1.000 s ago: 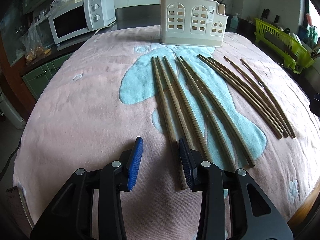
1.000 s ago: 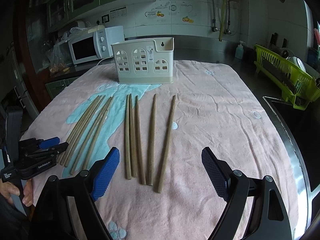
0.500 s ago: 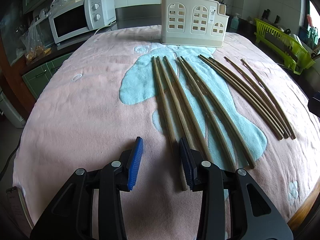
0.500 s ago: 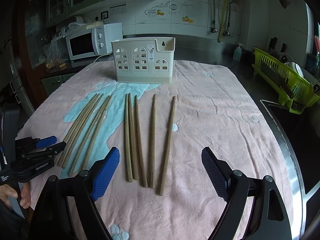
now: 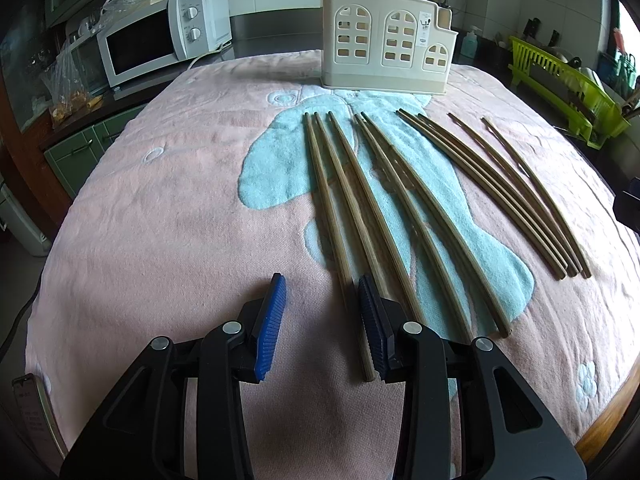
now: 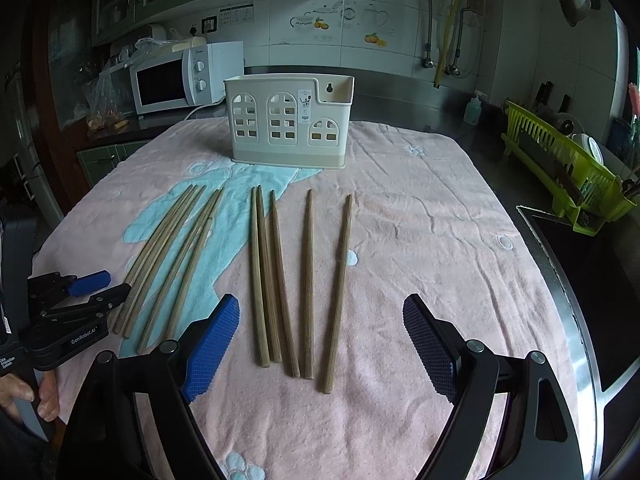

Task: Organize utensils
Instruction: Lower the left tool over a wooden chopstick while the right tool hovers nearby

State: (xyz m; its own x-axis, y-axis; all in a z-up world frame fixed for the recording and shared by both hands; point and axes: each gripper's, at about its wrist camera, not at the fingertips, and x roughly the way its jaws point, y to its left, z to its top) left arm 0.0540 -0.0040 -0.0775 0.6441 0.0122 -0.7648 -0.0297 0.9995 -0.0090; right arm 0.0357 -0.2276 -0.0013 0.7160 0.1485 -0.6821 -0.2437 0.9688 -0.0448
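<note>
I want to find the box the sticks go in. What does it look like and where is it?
Look at the pink towel with the light blue shape covering the table. At its far end, past the tips of the brown wooden chopsticks, stands a cream plastic utensil holder. It is the only upright thing on the towel, and its front has little arched window cut-outs like a house.

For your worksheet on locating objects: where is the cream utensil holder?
The utensil holder stands upright at the towel's far edge, beyond the chopsticks' tips, right of the microwave.
</note>
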